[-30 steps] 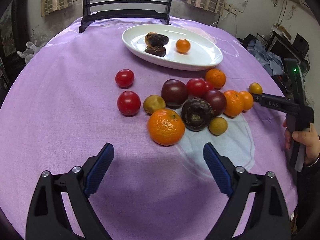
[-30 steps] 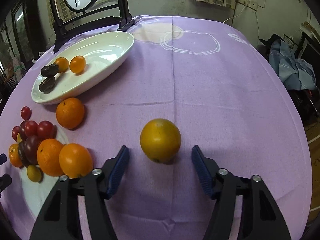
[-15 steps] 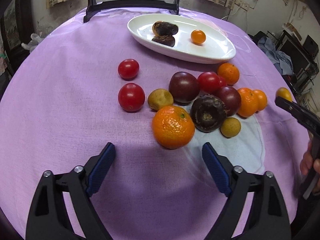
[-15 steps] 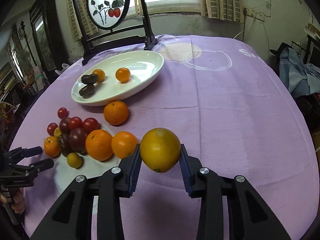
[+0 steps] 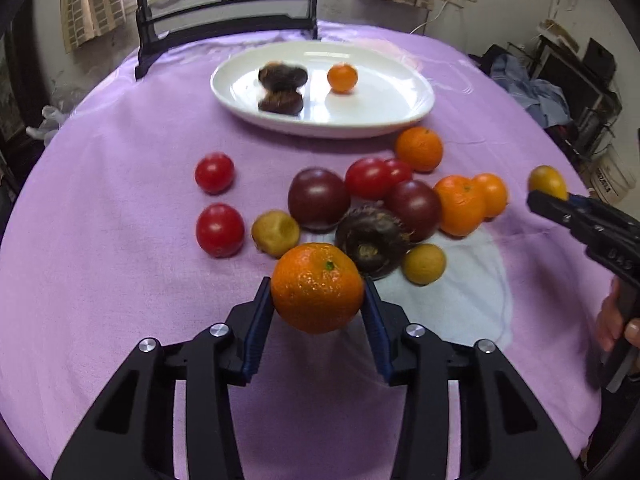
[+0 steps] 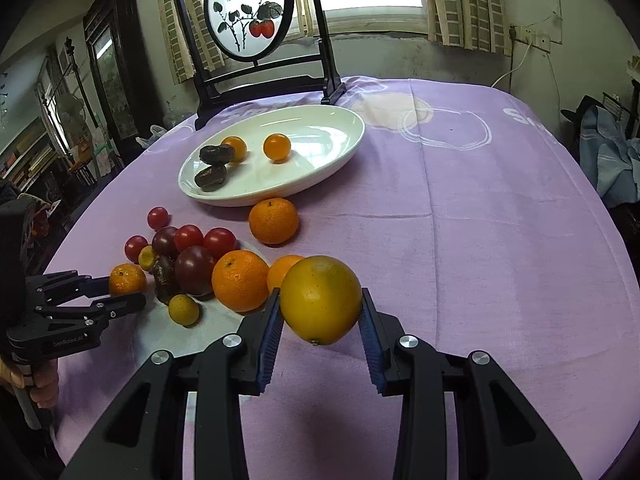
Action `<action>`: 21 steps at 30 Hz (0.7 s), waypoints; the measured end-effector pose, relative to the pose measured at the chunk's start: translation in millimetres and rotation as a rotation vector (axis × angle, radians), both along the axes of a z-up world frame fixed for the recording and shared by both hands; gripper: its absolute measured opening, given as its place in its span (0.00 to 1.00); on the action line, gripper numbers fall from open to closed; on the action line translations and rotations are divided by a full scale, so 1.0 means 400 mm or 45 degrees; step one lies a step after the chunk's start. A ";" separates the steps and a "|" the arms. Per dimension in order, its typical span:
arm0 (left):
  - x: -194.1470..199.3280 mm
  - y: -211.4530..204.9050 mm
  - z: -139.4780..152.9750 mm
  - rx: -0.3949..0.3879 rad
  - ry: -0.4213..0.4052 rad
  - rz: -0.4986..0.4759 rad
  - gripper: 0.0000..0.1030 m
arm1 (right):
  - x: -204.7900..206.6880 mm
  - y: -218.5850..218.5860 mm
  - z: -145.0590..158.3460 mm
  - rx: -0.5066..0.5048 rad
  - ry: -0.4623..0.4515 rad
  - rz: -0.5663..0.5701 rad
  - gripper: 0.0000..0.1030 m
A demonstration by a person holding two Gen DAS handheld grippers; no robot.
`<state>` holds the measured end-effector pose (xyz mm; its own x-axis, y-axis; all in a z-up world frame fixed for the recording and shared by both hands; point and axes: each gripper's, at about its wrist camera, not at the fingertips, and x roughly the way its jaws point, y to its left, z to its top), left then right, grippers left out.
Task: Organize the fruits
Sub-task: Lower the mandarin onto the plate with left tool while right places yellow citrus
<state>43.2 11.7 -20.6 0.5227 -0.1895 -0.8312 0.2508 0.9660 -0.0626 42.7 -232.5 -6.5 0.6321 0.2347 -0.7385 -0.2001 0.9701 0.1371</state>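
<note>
My left gripper (image 5: 318, 294) has its jaws closing on a big orange mandarin (image 5: 316, 280) at the near edge of the fruit pile, and both blue pads touch its sides. In the right wrist view my right gripper (image 6: 320, 306) is shut on a yellow-orange citrus fruit (image 6: 320, 296), held above the purple cloth. The white oval plate (image 5: 400, 120) at the back holds two dark dried fruits (image 5: 280, 88) and small oranges (image 6: 277, 147). Red tomatoes (image 5: 219, 230), dark plums (image 5: 319, 198), mandarins (image 5: 460, 204) and small yellow fruits (image 5: 424, 264) lie loose in front of it.
A black stand with a round painted panel (image 6: 248, 12) rises behind the plate. A person's hand (image 5: 616, 320) grips the right tool at the right edge of the left wrist view. Bare purple cloth (image 6: 480, 220) stretches right of the pile. Clutter surrounds the table.
The left jaws have gone from wide open to touching the big mandarin. The right gripper closed on the yellow-orange fruit and raised it off the cloth.
</note>
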 end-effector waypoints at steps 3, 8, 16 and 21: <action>-0.002 0.013 0.053 -0.035 -0.060 -0.030 0.42 | -0.002 0.019 0.019 0.014 -0.009 0.032 0.36; 0.067 0.028 0.139 -0.088 -0.131 0.002 0.41 | 0.009 0.059 0.105 0.073 -0.130 0.087 0.36; 0.259 -0.007 0.170 -0.117 -0.167 0.097 0.42 | 0.161 0.173 0.118 -0.058 -0.151 0.133 0.36; 0.378 -0.033 0.103 -0.067 -0.076 0.168 0.42 | 0.269 0.223 0.036 -0.151 -0.005 0.124 0.37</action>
